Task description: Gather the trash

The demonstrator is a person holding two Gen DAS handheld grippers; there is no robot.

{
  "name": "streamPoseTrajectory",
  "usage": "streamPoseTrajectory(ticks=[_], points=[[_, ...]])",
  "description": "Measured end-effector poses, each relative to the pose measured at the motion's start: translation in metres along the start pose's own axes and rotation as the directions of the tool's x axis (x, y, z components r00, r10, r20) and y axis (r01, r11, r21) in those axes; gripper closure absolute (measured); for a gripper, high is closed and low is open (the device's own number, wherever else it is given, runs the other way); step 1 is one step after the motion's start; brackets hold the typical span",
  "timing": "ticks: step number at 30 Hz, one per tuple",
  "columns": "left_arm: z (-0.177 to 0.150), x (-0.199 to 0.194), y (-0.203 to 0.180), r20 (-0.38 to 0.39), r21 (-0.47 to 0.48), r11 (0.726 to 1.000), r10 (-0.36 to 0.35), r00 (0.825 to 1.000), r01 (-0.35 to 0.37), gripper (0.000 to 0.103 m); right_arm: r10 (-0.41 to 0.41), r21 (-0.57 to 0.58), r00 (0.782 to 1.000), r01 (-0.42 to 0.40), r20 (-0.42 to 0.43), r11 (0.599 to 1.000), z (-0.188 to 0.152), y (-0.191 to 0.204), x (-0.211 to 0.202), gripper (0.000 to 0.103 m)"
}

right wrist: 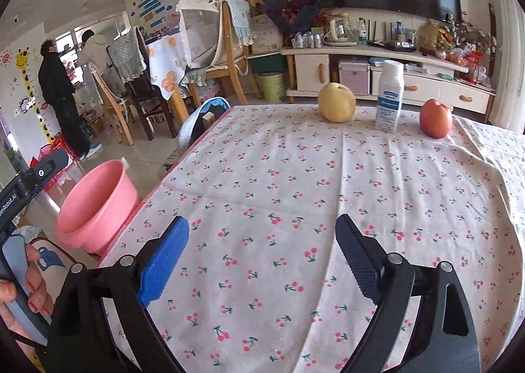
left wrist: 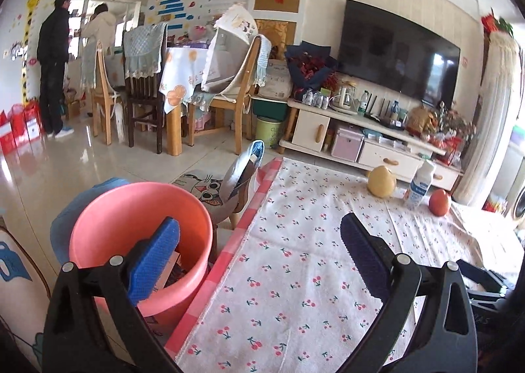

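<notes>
The left gripper (left wrist: 259, 241) is being held wide open, nothing gripped, one pad over the pink bin (left wrist: 131, 225); the right gripper (right wrist: 262, 241) is likewise being held wide open and empty above the cherry-print tablecloth (right wrist: 328, 176).

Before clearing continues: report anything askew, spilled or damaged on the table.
Nothing is spilled or damaged. The pear, white bottle and apple stand upright and apart at the far edge. Only the tablecloth shows creases and rumples near its right edge.

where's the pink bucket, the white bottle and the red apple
pink bucket (right wrist: 98, 205), right wrist view, outer wall
white bottle (right wrist: 389, 100), right wrist view, blue label
red apple (right wrist: 435, 118), right wrist view, middle of its skin
</notes>
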State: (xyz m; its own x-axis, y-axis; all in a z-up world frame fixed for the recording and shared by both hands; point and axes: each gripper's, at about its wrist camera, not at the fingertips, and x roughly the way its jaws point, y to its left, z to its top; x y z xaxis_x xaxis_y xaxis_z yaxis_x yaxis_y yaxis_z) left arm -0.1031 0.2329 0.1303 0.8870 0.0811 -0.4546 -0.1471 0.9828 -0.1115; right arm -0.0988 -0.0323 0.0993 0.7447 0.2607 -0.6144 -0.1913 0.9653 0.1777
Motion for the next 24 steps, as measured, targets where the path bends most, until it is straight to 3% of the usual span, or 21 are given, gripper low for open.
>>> streamPoseTrajectory(ticks=[11, 24], points=[[-0.004, -0.029, -0.064, 0.007, 0.097, 0.995, 0.002, 1.000, -0.003, 0.004, -0.121, -0.045, 0.981, 0.130, 0.153, 0.991, -0.004, -0.034, -0.059, 0.010], [-0.009, -0.074, -0.144, 0.051, 0.206, 0.977, -0.062, 0.997, 0.051, 0.004, -0.253, -0.057, 0.924, 0.280, 0.286, 0.958, -0.015, -0.066, -0.108, 0.008]])
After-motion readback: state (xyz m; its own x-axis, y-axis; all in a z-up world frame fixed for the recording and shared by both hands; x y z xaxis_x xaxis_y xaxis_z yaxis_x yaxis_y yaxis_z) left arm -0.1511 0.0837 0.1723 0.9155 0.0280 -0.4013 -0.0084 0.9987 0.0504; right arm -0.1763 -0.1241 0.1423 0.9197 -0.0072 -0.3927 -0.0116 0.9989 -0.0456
